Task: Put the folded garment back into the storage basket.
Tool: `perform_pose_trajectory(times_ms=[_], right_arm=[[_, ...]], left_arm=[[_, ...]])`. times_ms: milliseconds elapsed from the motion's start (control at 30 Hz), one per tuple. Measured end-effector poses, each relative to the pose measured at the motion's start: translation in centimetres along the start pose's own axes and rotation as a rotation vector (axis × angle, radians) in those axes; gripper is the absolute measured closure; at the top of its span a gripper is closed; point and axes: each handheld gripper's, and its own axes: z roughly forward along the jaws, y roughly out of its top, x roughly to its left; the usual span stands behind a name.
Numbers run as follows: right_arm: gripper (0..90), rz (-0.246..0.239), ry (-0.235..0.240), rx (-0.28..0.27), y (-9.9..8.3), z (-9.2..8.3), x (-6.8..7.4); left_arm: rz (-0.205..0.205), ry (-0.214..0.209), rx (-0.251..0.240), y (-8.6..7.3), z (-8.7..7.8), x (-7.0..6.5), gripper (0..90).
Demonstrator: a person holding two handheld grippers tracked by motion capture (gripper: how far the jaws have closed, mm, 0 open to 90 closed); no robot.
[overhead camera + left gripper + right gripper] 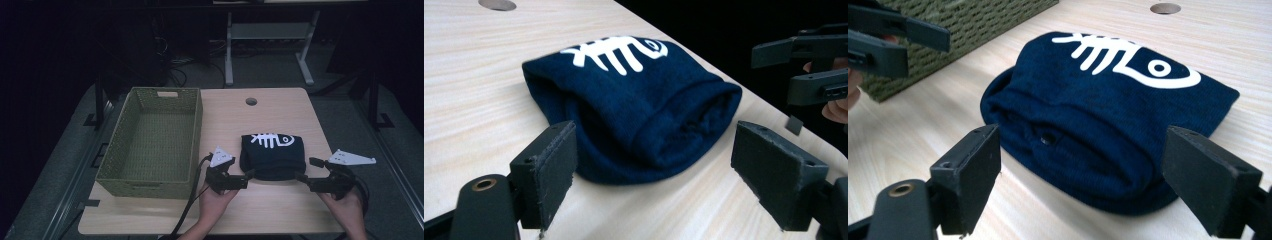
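**Both grippers set at the folded garment, grasp not yet made**

Nearest the person: left gripper (248, 176) and right gripper (301, 176), each held in a hand at the near edge of the table (280, 210). Both stand with jaws spread wide, nothing between the pads. Left one points in from the garment's near-left corner, right one from its near-right corner.

Just beyond: folded navy garment (272, 155) with a white fishbone print, lying flat on the table, right of centre. In the left gripper view its rolled near edge (659, 145) sits between the jaws but clear of them; the right gripper view shows the same, fold (1083, 165) ahead, untouched.

Farther left: green woven basket (196, 125), nothing in it, just beside the garment's left side but apart.

Judgement: this is the approach before a two-handed lift. Next move calls for pushing both grippers forward and low so the jaws straddle the thick fold, then closing together; the likely destination is the basket.
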Motion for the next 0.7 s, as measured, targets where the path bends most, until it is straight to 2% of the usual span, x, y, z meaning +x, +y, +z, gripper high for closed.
perform_pose_trajectory(times_ms=[133,200,267,333,367,467,500,533,567,600,700], right_arm=[[15.7,0.006,-0.004,0.018,0.9,0.9,-0.8],[16.0,0.025,-0.003,0.024,1.4,1.2,-1.2],[16.3,0.028,-0.013,0.051,1.8,1.6,-1.6],[16.3,0.038,-0.028,0.061,2.1,2.0,-2.1],[16.3,0.056,-0.022,0.074,2.3,2.5,-2.6],[17.5,0.079,-0.018,0.073,2.5,2.9,-3.1],[18.5,0.084,-0.014,0.074,2.6,3.1,-3.4],[18.7,0.088,-0.018,0.067,2.6,3.3,-3.7],[20.6,0.113,-0.025,0.042,2.6,3.6,-4.3],[20.6,0.113,-0.025,0.042,2.6,3.6,-4.3],[20.6,0.15,-0.034,0.06,2.1,4.4,-5.5]], left_arm=[[-0.017,0.021,0.002,0.8,0.8,0.6,18.0],[-0.036,0.028,-0.004,1.1,1.2,1.1,19.2],[-0.039,0.064,-0.014,1.4,1.6,1.5,19.9],[-0.08,0.07,-0.022,1.6,2.2,2.1,19.9],[-0.115,0.069,-0.011,1.8,2.9,2.5,20.1],[-0.129,0.073,0.008,2.0,3.6,2.6,20.0],[-0.122,0.08,0.01,2.1,4.0,2.6,20.1],[-0.126,0.085,0.015,2.2,4.4,2.6,20.2],[-0.131,0.1,0.029,2.4,5.1,2.8,20.1],[-0.131,0.1,0.029,2.4,5.1,2.8,20.2],[-0.164,0.11,0.047,2.4,6.2,3.3,20.2]])
